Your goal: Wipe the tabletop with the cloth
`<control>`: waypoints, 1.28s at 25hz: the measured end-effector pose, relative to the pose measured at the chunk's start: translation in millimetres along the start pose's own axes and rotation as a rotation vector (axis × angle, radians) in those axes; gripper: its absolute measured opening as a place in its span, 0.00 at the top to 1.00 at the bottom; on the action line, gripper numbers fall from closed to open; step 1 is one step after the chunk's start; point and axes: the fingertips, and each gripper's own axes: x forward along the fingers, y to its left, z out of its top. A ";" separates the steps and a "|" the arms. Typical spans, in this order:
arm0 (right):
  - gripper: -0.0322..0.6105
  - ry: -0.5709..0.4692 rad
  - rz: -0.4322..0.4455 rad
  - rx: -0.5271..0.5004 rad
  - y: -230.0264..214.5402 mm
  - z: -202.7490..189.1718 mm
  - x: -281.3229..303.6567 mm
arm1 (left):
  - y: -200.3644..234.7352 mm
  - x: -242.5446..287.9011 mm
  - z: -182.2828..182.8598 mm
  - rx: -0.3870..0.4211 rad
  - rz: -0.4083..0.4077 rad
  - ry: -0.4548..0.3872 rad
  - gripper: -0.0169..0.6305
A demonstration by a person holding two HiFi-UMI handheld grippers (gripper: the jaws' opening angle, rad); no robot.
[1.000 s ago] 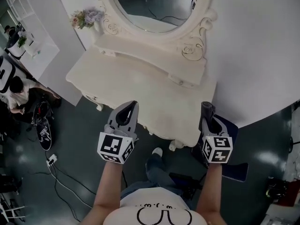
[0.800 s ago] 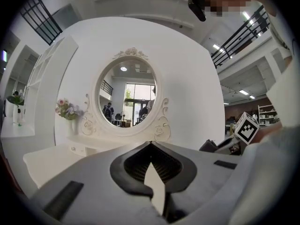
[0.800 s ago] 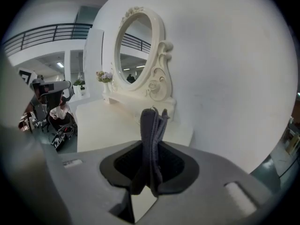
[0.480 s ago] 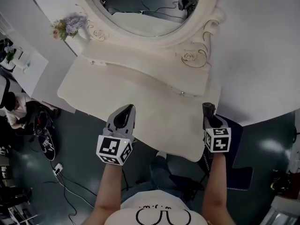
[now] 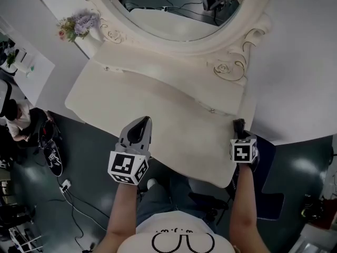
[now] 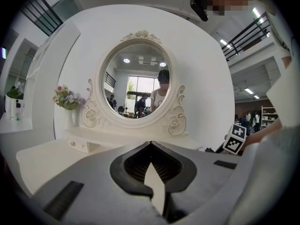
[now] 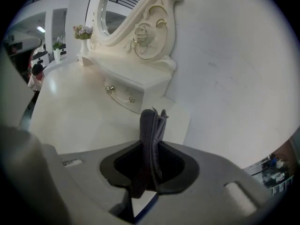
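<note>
Fingers of R gripper (image 5: pixel 239 123) clamp cloth (image 7: pixel 152 125) over cream tabletop (image 5: pixel 158 107); L gripper (image 5: pixel 141 122) pressed together; grey floor (image 5: pixel 89 157).

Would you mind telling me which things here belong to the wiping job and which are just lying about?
Job: cloth, pinched in the right gripper; tabletop.
Lying about: flowers; mirror; left gripper, shut and empty.

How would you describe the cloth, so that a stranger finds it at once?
Start at the white dressing table with the oval mirror. Near its right edge is the right gripper, jaws clamped on a folded dark grey cloth. The left gripper, shut, holds nothing.
</note>
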 end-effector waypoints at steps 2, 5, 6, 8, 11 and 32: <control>0.81 0.024 0.006 0.004 2.8 -0.8 3.8 | 4.2 0.2 -0.7 -0.008 0.000 -0.002 0.98; 0.81 0.046 0.025 0.006 8.2 0.4 7.6 | 9.2 0.6 1.6 -0.023 -0.013 -0.011 0.98; 0.81 0.051 0.035 0.004 12.2 1.6 8.3 | 10.3 1.2 2.6 -0.024 -0.022 -0.013 0.98; 0.81 0.059 0.050 -0.013 23.6 4.6 8.5 | 13.3 2.8 3.5 -0.023 -0.043 -0.012 0.98; 0.81 0.067 0.049 -0.047 40.6 11.6 5.8 | 20.4 3.8 5.9 -0.018 -0.077 -0.009 0.98; 0.82 0.106 0.161 0.007 158.0 20.9 -23.6 | 93.9 -49.8 27.2 -0.023 -0.130 -0.035 0.98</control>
